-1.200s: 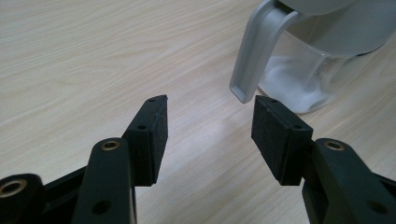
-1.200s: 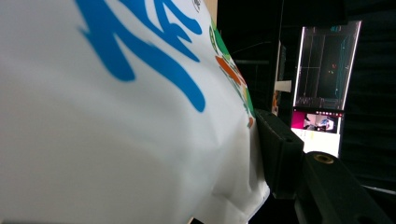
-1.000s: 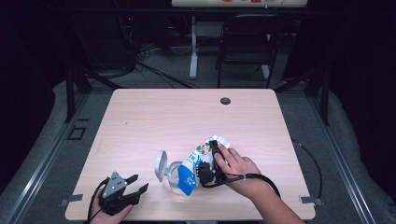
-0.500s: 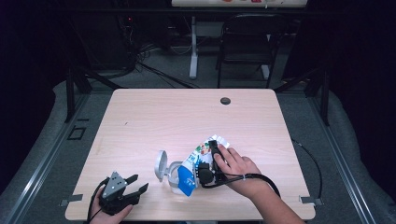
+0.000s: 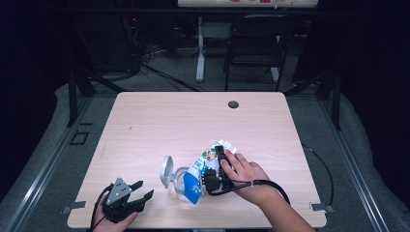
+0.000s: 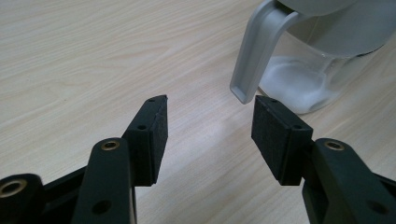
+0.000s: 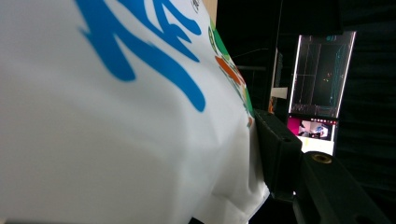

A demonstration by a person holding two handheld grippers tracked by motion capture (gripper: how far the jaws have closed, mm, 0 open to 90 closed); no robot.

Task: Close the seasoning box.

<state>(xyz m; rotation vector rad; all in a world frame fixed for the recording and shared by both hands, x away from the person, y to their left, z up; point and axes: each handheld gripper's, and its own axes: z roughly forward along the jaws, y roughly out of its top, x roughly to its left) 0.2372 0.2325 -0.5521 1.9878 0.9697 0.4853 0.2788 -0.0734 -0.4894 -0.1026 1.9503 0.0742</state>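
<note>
A white pack printed in blue, green and orange is tilted, its lower end down at the mouth of a clear pitcher whose grey lid stands flipped up. My right gripper is shut on the pack from the right side. In the right gripper view the pack dents where one pad presses it; the other jaw is hidden behind it. My left gripper rests open at the table's front left. Between its jaws is bare table, with the pitcher's grey handle just beyond the right jaw. Something white lies in the pitcher's bottom.
The wooden table has a dark cable hole near its far edge. A black chair and a desk leg stand behind it on the dark floor. A lit monitor shows past the pack in the right gripper view.
</note>
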